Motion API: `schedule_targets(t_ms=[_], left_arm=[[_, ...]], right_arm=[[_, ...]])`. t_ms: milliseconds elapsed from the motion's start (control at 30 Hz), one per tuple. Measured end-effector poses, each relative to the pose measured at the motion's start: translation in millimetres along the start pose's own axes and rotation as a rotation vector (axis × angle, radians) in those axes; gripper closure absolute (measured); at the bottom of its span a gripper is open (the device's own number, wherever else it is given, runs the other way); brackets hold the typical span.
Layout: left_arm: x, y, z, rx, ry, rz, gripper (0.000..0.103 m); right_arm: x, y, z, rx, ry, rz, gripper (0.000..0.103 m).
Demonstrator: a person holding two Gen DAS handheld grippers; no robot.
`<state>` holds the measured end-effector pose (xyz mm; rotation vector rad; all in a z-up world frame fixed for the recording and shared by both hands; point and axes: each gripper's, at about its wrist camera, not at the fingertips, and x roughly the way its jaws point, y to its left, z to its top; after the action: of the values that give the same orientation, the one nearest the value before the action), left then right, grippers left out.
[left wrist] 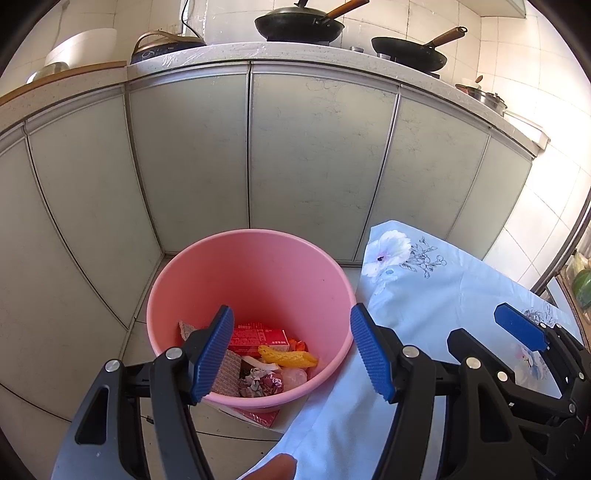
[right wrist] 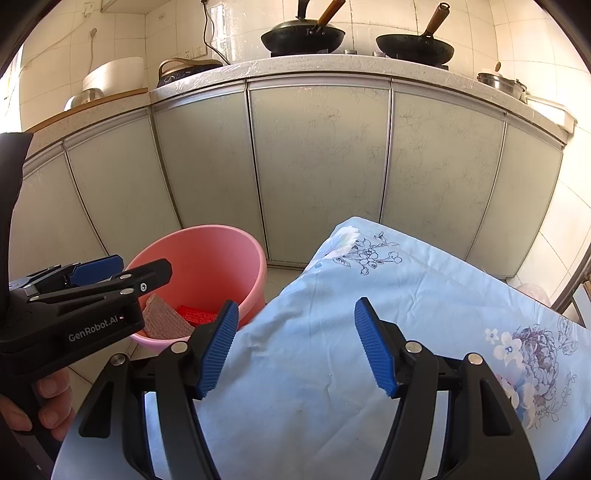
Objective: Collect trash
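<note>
A pink bucket [left wrist: 255, 280] stands on the floor beside the table and holds trash: a red box [left wrist: 258, 336], a yellow wrapper [left wrist: 288, 357], a brown waffled piece [left wrist: 227, 373] and crumpled wrappers. My left gripper [left wrist: 295, 354] is open and empty, held above the bucket's near rim. My right gripper [right wrist: 299, 347] is open and empty over the light blue flowered tablecloth [right wrist: 369, 295]. The bucket also shows in the right wrist view [right wrist: 207, 258], with the left gripper [right wrist: 99, 280] over it. The right gripper shows at the right of the left wrist view [left wrist: 517, 328].
Grey cabinet doors [left wrist: 314, 147] run behind the bucket under a counter with two black woks [left wrist: 299, 24]. A red flat item [left wrist: 258, 415] lies on the floor under the bucket's near side. Pots [right wrist: 502, 83] stand at the counter's right.
</note>
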<state>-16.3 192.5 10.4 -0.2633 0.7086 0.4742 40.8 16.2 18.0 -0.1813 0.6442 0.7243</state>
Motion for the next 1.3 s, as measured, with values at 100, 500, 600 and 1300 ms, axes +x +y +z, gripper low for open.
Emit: schedule_targets(t_ms=[100,500,600,1300], left_arm=[[0.3,0.6,0.1,-0.004,0.000,-0.001,0.038],[0.3,1.1,-1.7,0.002,-0.007,0.009,0.039],[-0.3,1.2,-2.3,0.001,-0.009,0.011,0.040],[-5.0,1.1,-3.8,0.018,-0.010,-0.004,0.043]], right_arm=[[0.8,0.5,-1.2,-0.001,0.001,0.000,0.037],[1.0,1.5,-3.9,0.001,0.002,0.000,0.037],[1.5,1.3,-6.1,0.001,0.003,0.001,0.037],[-0.5,2.5,-8.7,-0.002,0.007,0.001,0.037]])
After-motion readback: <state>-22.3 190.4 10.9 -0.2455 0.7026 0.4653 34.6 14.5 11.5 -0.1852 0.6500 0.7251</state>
